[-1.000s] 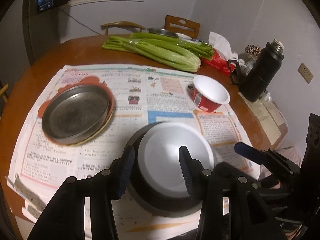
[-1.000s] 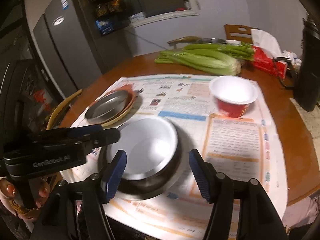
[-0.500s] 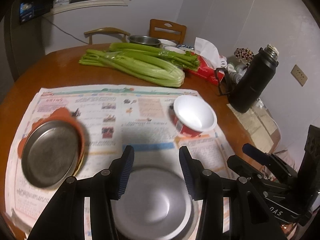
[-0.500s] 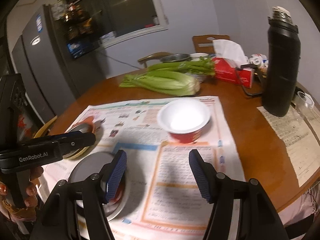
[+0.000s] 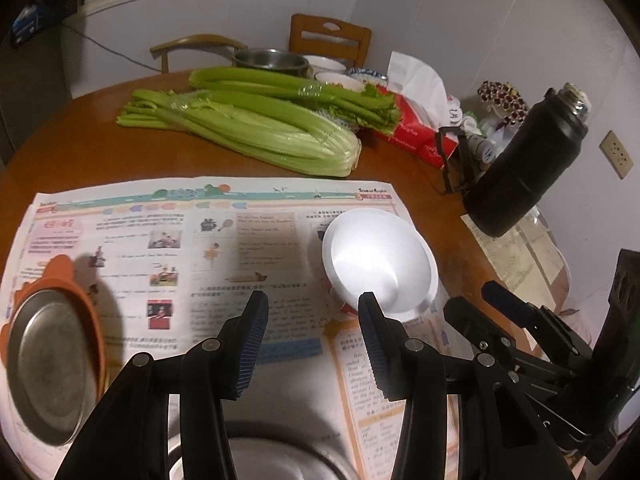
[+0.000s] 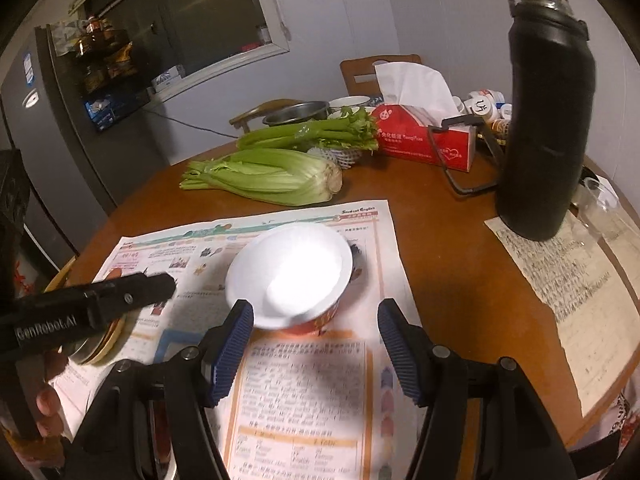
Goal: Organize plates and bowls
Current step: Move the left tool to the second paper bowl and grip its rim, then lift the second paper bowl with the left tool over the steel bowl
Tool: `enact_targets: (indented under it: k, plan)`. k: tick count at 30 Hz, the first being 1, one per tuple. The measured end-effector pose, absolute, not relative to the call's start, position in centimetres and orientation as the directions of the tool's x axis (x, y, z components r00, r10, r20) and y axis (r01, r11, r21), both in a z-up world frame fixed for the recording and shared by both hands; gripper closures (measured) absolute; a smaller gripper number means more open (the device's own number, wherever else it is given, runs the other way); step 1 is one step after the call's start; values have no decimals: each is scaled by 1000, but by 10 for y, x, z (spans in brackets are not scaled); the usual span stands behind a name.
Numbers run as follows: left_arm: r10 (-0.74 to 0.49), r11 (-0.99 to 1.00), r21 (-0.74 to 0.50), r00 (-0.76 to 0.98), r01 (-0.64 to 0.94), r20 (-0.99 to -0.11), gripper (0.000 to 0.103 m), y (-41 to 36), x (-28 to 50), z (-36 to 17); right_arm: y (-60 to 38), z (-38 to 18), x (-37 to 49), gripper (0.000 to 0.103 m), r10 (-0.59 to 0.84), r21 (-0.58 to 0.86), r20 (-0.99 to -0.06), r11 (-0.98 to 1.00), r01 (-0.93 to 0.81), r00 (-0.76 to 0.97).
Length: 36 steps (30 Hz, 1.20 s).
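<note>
A white paper bowl with a red side (image 5: 378,264) stands on the newspaper; it also shows in the right wrist view (image 6: 290,274), just beyond my open right gripper (image 6: 316,326). My open, empty left gripper (image 5: 310,322) hovers to its left. A metal plate on an orange plate (image 5: 48,364) lies at the left; its edge shows under the left gripper in the right wrist view (image 6: 98,342). A metal bowl (image 5: 264,462) sits under the left gripper at the bottom edge.
Celery (image 5: 248,128), a red tissue box (image 6: 424,136) and a tall black flask (image 6: 544,132) stand at the back and right of the round wooden table (image 6: 440,248). More bowls (image 5: 272,58) and chairs lie behind the celery. A handwritten paper (image 6: 560,284) lies right.
Both grippers have moved forward and right, away from the metal bowl and towards the white paper bowl. The metal bowl has slid to the bottom edge of the left wrist view.
</note>
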<state>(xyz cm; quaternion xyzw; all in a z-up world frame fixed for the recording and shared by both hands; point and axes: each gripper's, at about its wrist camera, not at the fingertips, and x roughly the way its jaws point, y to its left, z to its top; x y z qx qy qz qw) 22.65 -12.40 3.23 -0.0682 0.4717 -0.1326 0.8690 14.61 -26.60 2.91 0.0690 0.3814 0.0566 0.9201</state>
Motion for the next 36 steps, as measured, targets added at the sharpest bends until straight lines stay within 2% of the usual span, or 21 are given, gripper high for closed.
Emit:
enact_targets:
  k: [4, 9, 15, 18, 22, 36]
  plan:
    - [-307, 952, -266, 502, 154, -808, 55, -129, 238, 22, -271, 18, 169, 40, 153, 168, -722, 985, -44, 675]
    - [-313, 950, -279, 492, 142, -813, 55, -134, 249, 14, -275, 2, 189, 51, 155, 170, -745, 985, -40, 648]
    - [-323, 946, -292, 477, 141, -817, 55, -139, 256, 5, -267, -13, 201, 59, 178, 171, -766, 983, -72, 618]
    - [-326, 945, -299, 464, 135, -824, 56, -140, 258, 0, -257, -15, 201, 59, 208, 175, -766, 978, -114, 608]
    - [-334, 942, -312, 442, 124, -833, 69, -138, 260, -9, -241, -15, 197, 59, 256, 188, -766, 966, -175, 590]
    - [-328, 943, -315, 463, 106, -824, 69, -120, 246, -3, -224, -13, 185, 59, 308, 223, -767, 950, -217, 563]
